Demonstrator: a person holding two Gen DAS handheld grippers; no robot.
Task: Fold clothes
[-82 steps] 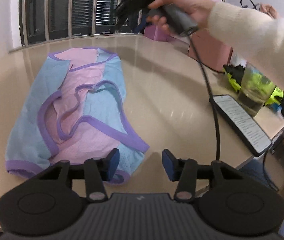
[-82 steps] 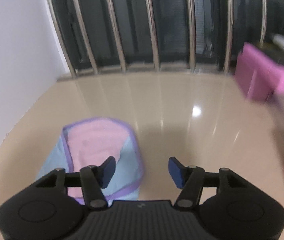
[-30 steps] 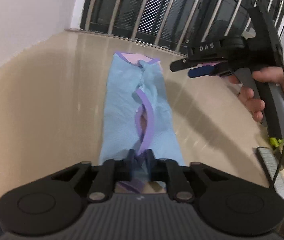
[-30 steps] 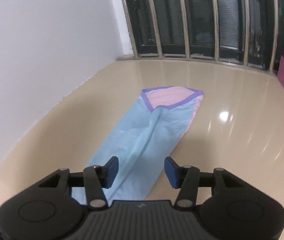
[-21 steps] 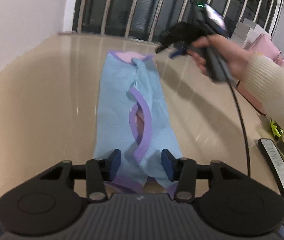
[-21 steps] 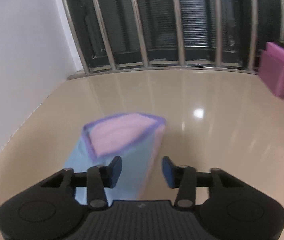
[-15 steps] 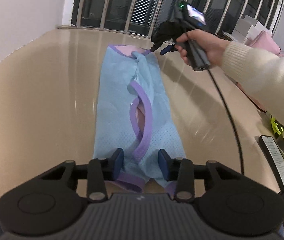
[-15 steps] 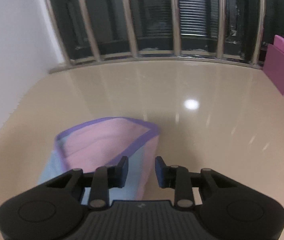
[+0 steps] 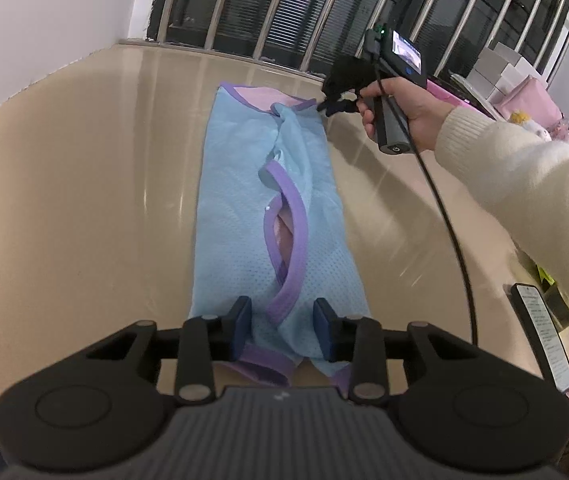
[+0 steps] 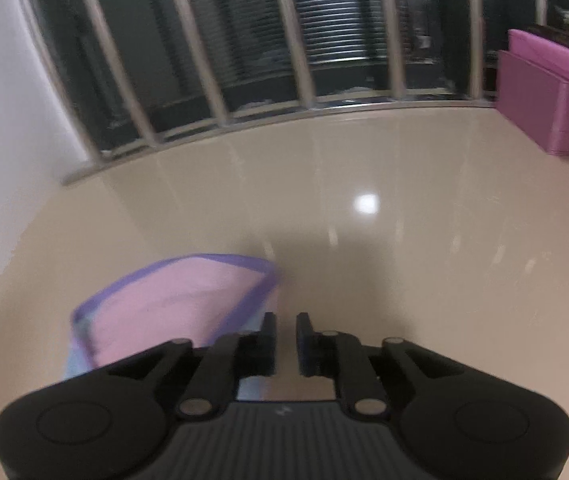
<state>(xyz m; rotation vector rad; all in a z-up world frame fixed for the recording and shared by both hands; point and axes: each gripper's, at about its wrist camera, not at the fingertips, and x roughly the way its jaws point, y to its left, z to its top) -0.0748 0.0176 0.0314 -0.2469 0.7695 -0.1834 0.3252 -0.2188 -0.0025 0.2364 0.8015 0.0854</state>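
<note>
On the table (image 9: 84, 200), the garment (image 9: 244, 220) lies as a long strip; left gripper (image 9: 282, 326) has just let go, jaws wide. From the right view, right gripper (image 10: 286, 338) has narrowed at the far corner, nearly shut; whether it pinches cloth, I can't tell.

Left tool (image 9: 282, 326) gapes wide; right tool (image 10: 286, 338) nearly closed.
</note>
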